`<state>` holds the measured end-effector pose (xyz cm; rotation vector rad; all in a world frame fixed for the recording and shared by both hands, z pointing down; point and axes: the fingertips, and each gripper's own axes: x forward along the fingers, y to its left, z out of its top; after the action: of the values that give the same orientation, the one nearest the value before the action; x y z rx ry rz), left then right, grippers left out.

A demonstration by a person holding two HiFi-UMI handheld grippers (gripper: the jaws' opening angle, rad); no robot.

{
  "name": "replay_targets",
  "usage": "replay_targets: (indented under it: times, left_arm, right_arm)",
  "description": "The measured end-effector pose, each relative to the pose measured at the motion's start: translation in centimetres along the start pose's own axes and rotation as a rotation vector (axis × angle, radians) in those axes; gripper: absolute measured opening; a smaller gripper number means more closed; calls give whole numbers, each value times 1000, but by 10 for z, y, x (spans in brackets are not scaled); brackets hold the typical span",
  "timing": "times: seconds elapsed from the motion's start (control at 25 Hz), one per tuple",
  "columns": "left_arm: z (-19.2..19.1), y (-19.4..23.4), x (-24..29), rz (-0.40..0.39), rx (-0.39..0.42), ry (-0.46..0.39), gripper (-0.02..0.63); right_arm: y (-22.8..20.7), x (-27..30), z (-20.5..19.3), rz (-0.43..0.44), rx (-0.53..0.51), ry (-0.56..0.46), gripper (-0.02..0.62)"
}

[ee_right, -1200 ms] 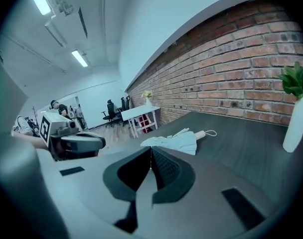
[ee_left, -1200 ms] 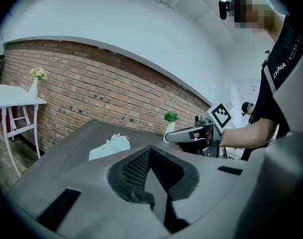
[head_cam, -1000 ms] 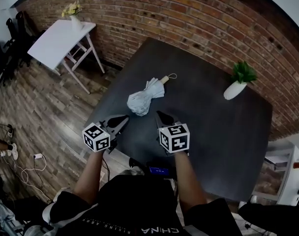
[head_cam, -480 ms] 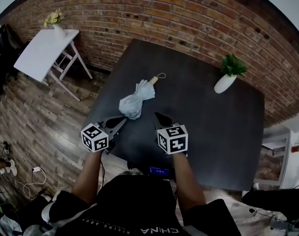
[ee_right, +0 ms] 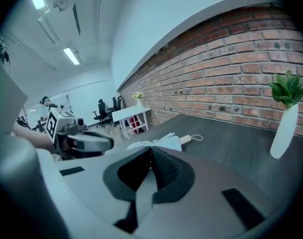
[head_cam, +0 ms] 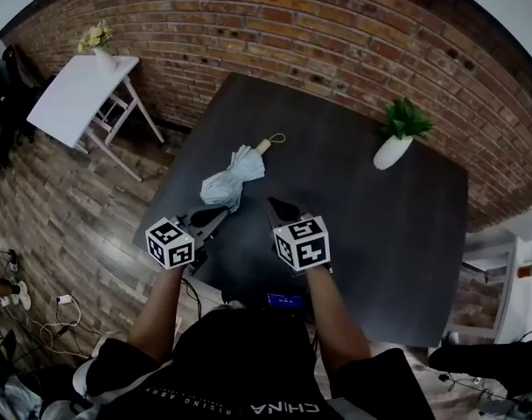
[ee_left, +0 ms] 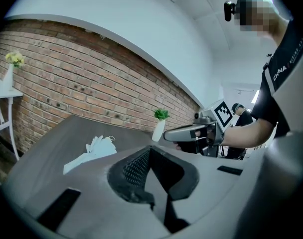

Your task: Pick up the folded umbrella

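A pale blue folded umbrella (head_cam: 229, 177) with a tan handle and a wrist loop lies on the dark table (head_cam: 362, 217), near its left edge. It also shows in the left gripper view (ee_left: 91, 150) and in the right gripper view (ee_right: 161, 142). My left gripper (head_cam: 215, 216) hovers just short of the umbrella's canopy end, jaws shut and empty. My right gripper (head_cam: 277, 207) is to the right of the umbrella, also shut with nothing in it. Each gripper shows in the other's view: the right gripper (ee_left: 171, 134) and the left gripper (ee_right: 106, 144).
A white vase with a green plant (head_cam: 395, 143) stands at the table's far right. A brick wall (head_cam: 336, 33) runs behind the table. A white side table (head_cam: 78, 94) with a flower vase (head_cam: 98, 44) stands on the wooden floor at left. Cables lie on the floor.
Both grippers have edged forward toward the umbrella, the left one closing the gap to its canopy end. The head view has shifted. The umbrella has not been touched.
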<state>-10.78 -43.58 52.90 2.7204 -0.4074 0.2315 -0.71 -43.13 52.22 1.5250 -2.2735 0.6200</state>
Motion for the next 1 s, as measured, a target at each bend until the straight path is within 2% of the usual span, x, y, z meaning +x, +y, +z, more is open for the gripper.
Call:
replay_targets:
  times: [0.24, 0.44, 0.68, 1.0]
  left_arm:
    - [10, -4, 15, 67, 17, -4, 3]
    - [21, 6, 24, 155, 70, 44, 3]
    - [22, 45, 29, 240, 118, 162, 3]
    - [11, 109, 60, 223, 182, 366, 18]
  right_arm:
    - [0, -5, 2, 86, -72, 12, 11]
    - [-10, -3, 8, 153, -128, 10, 11]
    - [-14, 31, 4, 179, -123, 41, 11]
    - [-30, 86, 5, 143, -36, 78, 11]
